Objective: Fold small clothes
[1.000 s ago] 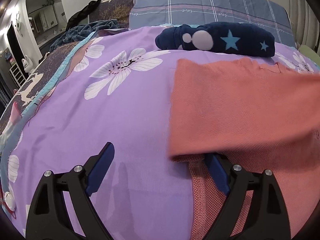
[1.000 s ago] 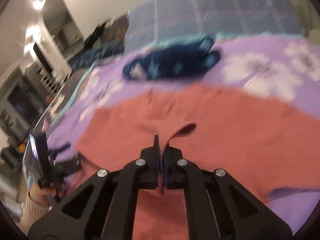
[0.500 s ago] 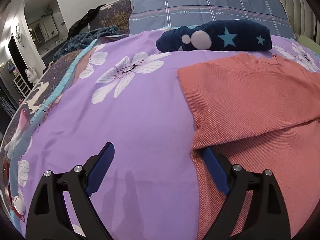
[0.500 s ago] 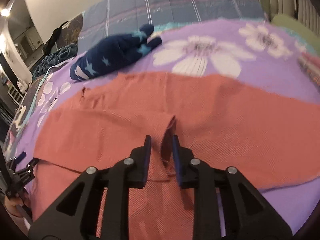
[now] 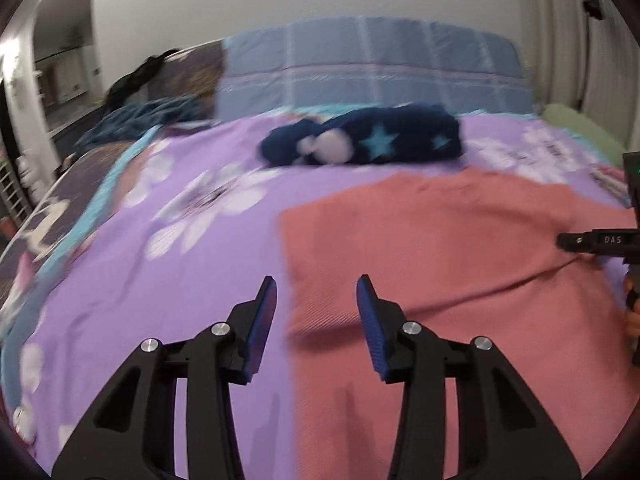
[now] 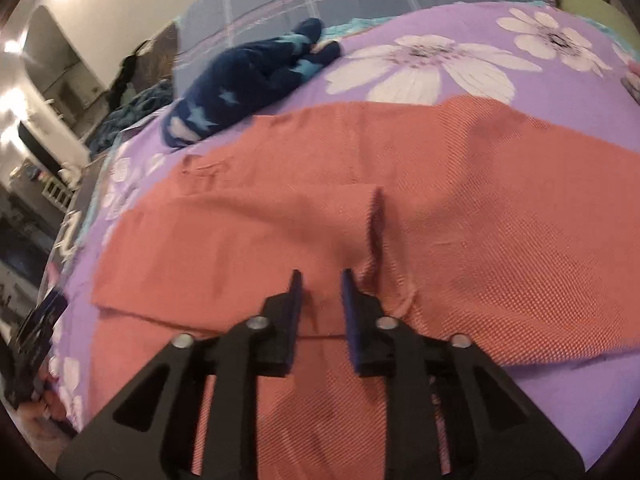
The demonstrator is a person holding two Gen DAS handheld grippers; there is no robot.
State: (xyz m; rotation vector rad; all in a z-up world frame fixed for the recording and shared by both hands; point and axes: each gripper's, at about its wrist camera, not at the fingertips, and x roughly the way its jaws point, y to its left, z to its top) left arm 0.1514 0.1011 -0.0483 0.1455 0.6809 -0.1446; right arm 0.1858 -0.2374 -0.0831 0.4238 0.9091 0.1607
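I'm looking at a bed [image 5: 168, 264] covered with a purple sheet [image 6: 460, 32] printed with big white flowers, a blue checked pillow [image 5: 368, 68] at its head against a pale wall. A salmon-red garment [image 5: 440, 248] lies spread on the sheet, and in my right view I can see one part of it folded over onto the rest, with a small raised crease [image 6: 376, 220] standing up in the cloth. Beyond it, near the pillow, rests a dark blue bundle [image 5: 364, 140] with light stars and pale dots, apart from the red garment.

My left gripper [image 5: 316, 312] sits low over the near left edge of the garment, its blue-padded fingers [image 5: 264, 316] spread apart with nothing between them; the left finger is over bare sheet, the right one over the cloth. My right gripper [image 6: 320, 304] is over the middle of the garment, fingers [image 6: 294, 304] parted by a narrow gap and holding nothing, the crease just ahead and to the right. From the left view I catch the right gripper at the far right edge of the garment.
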